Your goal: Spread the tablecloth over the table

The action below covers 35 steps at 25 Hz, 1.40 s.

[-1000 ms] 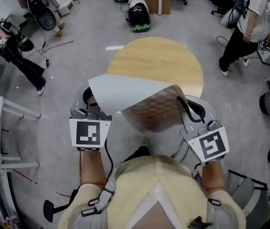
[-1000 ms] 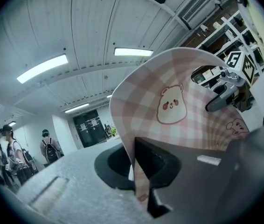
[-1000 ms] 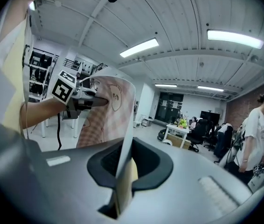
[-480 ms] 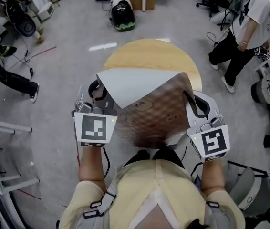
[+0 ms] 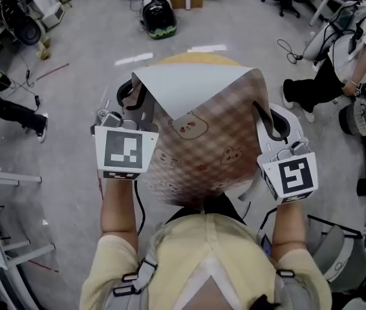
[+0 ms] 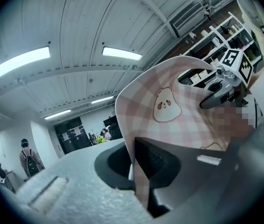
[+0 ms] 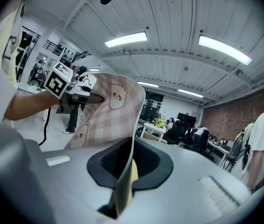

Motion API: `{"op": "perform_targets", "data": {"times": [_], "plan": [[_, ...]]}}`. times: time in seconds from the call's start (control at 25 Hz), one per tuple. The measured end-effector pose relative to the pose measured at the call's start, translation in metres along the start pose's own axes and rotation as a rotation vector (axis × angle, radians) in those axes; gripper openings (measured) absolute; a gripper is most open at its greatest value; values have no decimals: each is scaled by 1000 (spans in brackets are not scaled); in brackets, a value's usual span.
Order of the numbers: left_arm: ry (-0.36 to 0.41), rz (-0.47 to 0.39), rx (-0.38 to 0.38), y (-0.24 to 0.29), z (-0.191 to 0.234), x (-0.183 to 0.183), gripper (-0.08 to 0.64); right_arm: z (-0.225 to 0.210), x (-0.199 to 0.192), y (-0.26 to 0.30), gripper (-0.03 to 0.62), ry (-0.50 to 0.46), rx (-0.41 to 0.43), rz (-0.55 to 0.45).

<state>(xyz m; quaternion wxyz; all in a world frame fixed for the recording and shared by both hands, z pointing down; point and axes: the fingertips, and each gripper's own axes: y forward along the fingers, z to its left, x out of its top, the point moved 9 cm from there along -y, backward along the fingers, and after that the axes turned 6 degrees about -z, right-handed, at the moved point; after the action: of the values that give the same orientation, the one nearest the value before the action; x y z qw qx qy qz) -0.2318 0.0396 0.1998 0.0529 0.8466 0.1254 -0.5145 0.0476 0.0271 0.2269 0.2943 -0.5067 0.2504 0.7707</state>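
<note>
Left gripper (image 6: 140,181): jaws closed tight on the left edge of the tablecloth (image 5: 202,134); the checked fabric runs straight up out of the pinch.
Right gripper (image 7: 122,185): jaws also clamped, gripping the right edge of the same cloth, with a thin fold of it standing between the pads.
Tablecloth: held up in the air between the two grippers, in front of the person's chest. The pink check with bear prints faces up. The far left corner curls over and shows its plain white underside.
Table (image 5: 189,59): a round wooden top on the far side. Only a strip of its far rim shows past the cloth, which hides the rest.
Stage: the cloth looks carried to the table but not yet laid. No part of it can be seen resting flat on the wood.
Risk, folded corner: if the cloth is lowered as it hangs now, the curled far left corner would likely land doubled under, leaving a white flap and a bare patch of table.
Risk, slipping: each grip is a thin pinch at the edge. A sharp flick to open the cloth could pull the fabric out of one gripper and drop that side to the floor.
Risk, off-centre: the table is hidden under the cloth, so the drop is hard to judge. It may hang long on the near side and short on the far side.
Bystander (image 5: 338,63): stands at the far right, well apart from the table, and seems unlikely to be brushed.
</note>
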Motion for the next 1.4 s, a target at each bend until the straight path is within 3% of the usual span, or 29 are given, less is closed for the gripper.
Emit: {"op": "perform_targets", "data": {"times": [0.28,0.68,1.12,1.4], "plan": [[15,-4,31,68,14,15,6,-44,5,33,11,-37,-28,-51],[72,45,-30,185,14,8,6,-134,-33,93,12,-61,-29,-34],[113,195,-75,282,14,-53,8,-188,-98,177,19,-109,55,64],[151,342,-144,328,6,-118,8,-196,-157,229,25,-88,129,153]]}}
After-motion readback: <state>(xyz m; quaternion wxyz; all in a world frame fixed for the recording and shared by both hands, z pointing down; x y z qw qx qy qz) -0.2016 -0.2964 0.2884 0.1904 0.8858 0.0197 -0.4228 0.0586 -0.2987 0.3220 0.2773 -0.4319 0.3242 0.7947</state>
